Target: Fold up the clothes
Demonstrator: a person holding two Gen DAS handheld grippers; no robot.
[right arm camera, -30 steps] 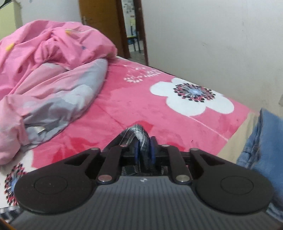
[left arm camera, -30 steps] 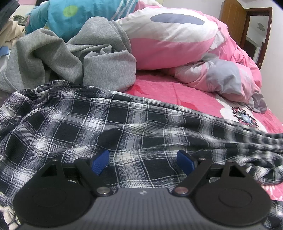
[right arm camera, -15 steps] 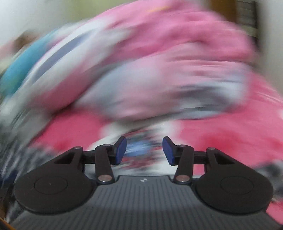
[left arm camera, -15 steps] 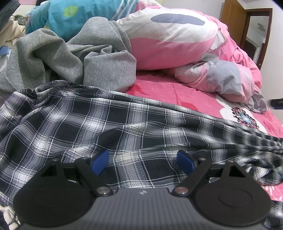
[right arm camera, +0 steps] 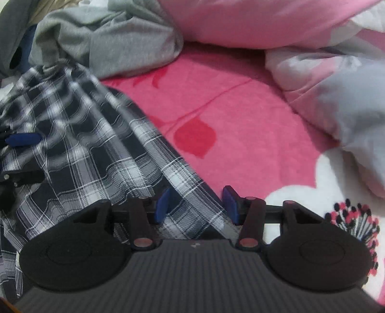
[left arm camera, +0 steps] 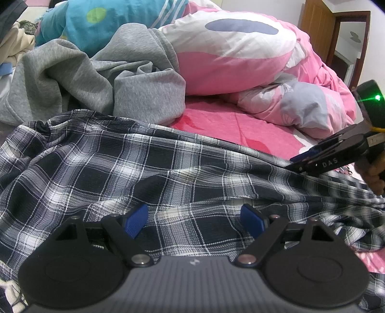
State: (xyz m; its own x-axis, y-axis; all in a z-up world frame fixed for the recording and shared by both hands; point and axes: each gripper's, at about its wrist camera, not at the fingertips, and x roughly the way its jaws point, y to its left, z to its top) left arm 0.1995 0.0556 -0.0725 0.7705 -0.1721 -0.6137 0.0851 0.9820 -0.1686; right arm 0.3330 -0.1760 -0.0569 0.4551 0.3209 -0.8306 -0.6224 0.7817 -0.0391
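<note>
A bed fills the room's foreground, covered with a bright pink sheet printed with red shapes and a white flower. A bunched pink, white and grey duvet lies heaped across it. Behind, at the upper right, stand a brown wooden door and a white wall.

One plaid shirt lies across the near part of the bed. One grey sweatshirt is bunched at the far left. One pink quilt is heaped at the far right, and one blue pillow sits far left behind the sweatshirt. Two claws show: the left claw near, the right claw at the right.
</note>
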